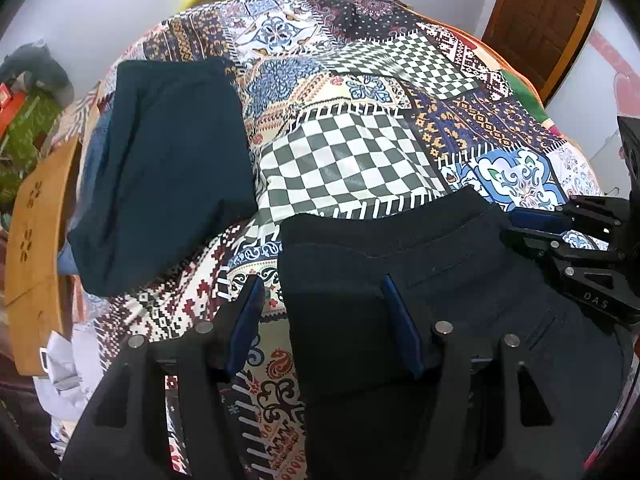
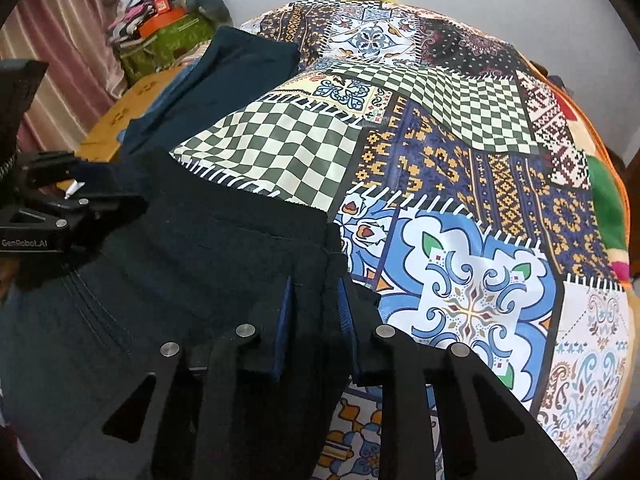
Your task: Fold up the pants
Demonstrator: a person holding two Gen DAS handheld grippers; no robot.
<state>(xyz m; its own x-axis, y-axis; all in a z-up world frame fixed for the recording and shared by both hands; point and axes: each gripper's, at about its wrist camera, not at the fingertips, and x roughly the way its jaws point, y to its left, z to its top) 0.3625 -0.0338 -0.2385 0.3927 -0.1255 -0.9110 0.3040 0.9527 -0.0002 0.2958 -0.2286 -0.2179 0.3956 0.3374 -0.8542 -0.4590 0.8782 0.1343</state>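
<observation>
Dark navy pants (image 1: 460, 276) lie on the patchwork bedspread (image 1: 352, 152), waistband toward the far side. My left gripper (image 1: 324, 300) has its jaws wide apart over the pants' left edge; one pad rests on the cloth, the other over the bedspread. In the right wrist view the pants (image 2: 192, 248) fill the lower left. My right gripper (image 2: 314, 304) has its blue pads closed in on the pants' right edge, with a fold of cloth between them. Each gripper shows in the other's view: the right gripper (image 1: 532, 226) and the left gripper (image 2: 100, 196).
A folded dark teal garment (image 1: 168, 168) lies at the bed's left on a pile of other folded clothes; it also shows in the right wrist view (image 2: 224, 76). A wooden board (image 1: 36, 248) stands left of the bed. A cluttered green bag (image 2: 168, 40) and a brown door (image 1: 540, 20) lie beyond.
</observation>
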